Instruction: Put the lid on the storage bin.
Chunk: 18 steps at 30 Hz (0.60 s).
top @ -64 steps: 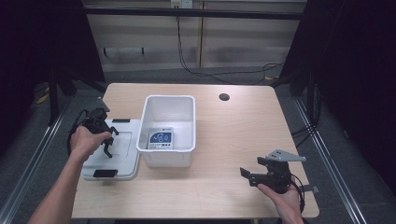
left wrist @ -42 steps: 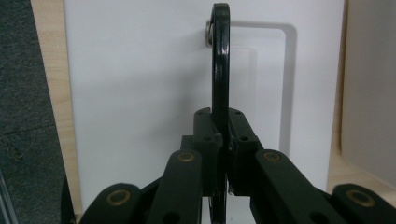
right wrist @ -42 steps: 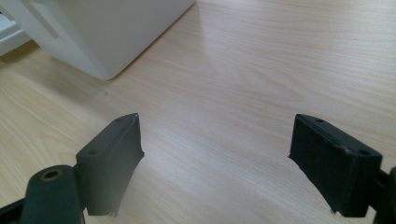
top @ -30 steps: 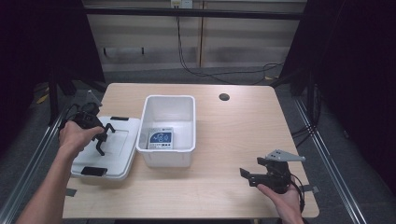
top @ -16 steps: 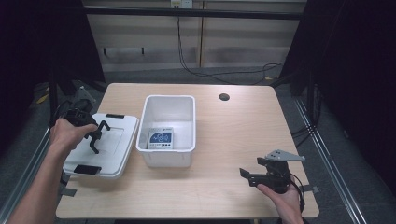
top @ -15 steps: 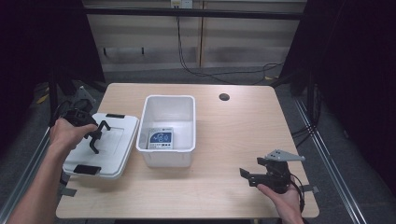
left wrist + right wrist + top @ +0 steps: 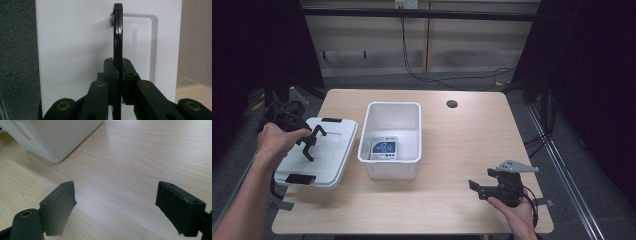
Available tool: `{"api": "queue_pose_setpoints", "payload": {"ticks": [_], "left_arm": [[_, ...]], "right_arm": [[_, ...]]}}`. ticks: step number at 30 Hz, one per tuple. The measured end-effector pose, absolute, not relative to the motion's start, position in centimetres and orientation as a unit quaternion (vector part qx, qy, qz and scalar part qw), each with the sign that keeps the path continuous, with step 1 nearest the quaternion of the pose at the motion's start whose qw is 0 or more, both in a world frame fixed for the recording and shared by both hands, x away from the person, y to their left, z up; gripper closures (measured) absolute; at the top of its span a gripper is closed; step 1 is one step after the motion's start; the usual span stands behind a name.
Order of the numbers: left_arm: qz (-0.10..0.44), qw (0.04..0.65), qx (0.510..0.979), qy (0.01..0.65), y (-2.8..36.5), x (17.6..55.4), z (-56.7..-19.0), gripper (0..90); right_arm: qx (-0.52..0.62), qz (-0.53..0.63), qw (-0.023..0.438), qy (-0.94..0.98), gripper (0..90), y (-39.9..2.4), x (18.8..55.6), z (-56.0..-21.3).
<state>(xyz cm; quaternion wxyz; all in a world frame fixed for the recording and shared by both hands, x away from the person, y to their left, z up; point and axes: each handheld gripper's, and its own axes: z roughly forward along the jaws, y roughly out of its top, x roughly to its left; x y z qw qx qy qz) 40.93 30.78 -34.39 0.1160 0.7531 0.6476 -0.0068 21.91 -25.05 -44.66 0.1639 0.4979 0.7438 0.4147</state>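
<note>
Wooden table (image 7: 472, 135), white bin (image 7: 393, 137) beside lid (image 7: 329, 150), left gripper (image 7: 312, 142) clamping handle (image 7: 118, 37)

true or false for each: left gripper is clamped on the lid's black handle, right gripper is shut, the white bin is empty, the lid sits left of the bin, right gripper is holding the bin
1. The left gripper is clamped on the black handle of the lid. True.
2. The right gripper is shut. False: its jaws stand wide apart over the bare table.
3. The white bin is empty. False: a small printed card lies on its floor.
4. The lid is left of the bin in the high view. True.
5. The right gripper holds the bin. False: it holds nothing, apart from the bin.
</note>
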Motion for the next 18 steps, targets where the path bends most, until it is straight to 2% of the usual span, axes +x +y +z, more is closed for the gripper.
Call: {"api": "queue_pose_setpoints", "payload": {"ticks": [18], "left_arm": [[-0.004, 0.112, 0.756, 0.645, 29.8, 40.8, -32.2, 84.8]], "right_arm": [[0.500, 0.412, 0.164, 0.744, 14.5, -25.0, 21.9, -44.7]]}}
